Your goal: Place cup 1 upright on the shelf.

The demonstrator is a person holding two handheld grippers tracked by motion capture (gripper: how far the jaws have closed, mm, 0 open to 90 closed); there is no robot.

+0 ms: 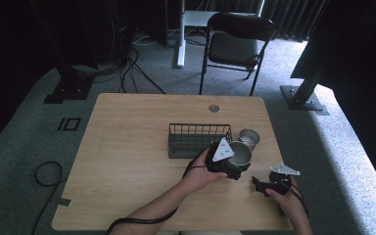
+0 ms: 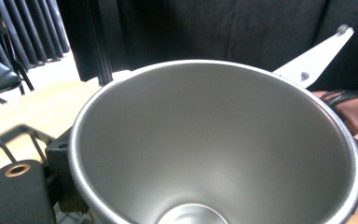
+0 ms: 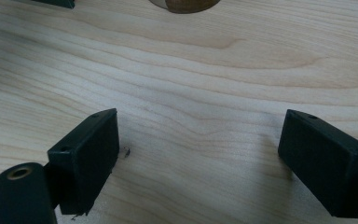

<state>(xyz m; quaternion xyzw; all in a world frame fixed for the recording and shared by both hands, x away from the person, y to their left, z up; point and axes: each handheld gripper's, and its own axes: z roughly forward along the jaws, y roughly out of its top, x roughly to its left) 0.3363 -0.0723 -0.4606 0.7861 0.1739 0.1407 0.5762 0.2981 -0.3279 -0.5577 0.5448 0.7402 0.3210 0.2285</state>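
Resting between the jaws of the left gripper [image 1: 232,164], a shiny metal cup [image 1: 240,153] is held near the right side of the wooden table [image 1: 127,161]. The jaws are closed on the cup's sides, one on each side, as is seen in the left gripper view, where the cup [image 2: 214,149] is looked into from its open mouth. The cup's mouth is pointed up and a bit toward the camera, and its round bottom is seen deep inside. So its long axis runs from bottom to mouth, close to upright and slightly tipped. The cup is placed just beside a dark wire basket [image 1: 196,139], at the basket's right end. A second metal cup [image 1: 249,137] is seen just behind the held one, also next to the basket, tipped toward the near edge.

The right gripper [image 1: 263,185] is held low over the table, nearer the front edge and apart from the cups. In the right gripper view its jaws are spread wide, and nothing is held between them; bare wood [image 3: 200,102] is seen there.
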